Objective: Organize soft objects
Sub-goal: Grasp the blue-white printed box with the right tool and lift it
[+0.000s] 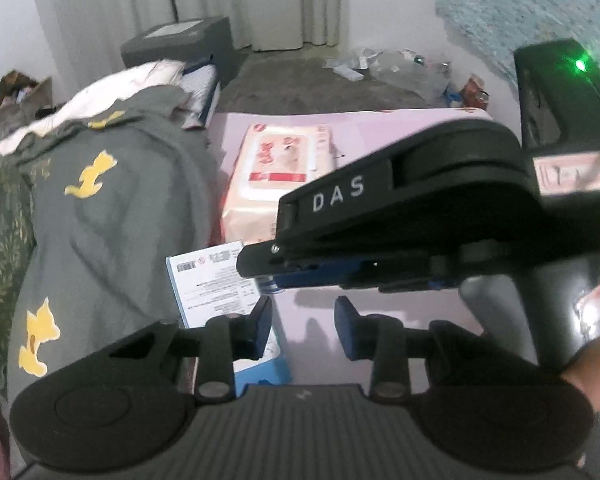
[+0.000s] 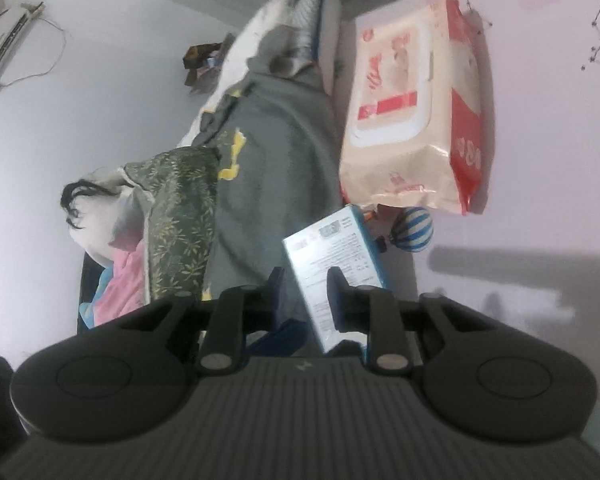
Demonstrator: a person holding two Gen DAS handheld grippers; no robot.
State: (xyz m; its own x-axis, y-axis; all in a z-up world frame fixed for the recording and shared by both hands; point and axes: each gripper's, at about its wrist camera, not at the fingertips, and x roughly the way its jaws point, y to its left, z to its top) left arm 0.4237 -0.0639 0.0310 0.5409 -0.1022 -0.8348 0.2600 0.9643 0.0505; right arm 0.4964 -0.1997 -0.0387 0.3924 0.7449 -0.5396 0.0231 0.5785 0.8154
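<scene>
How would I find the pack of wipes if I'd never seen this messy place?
Start at the pale pink sheet beside the grey cloth with yellow shapes. On the sheet, just beyond the blue-and-white box, lies the wipes pack. It is the only puffy cream packet, with red panels and a white flip lid.

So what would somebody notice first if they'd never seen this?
Probably the big pack of wet wipes, cream and red, lying on the pink sheet. Next comes the grey cloth with yellow cat shapes, heaped to the left of it. Then the blue box with a printed label, just in front of the wipes, nearest the camera.
</scene>
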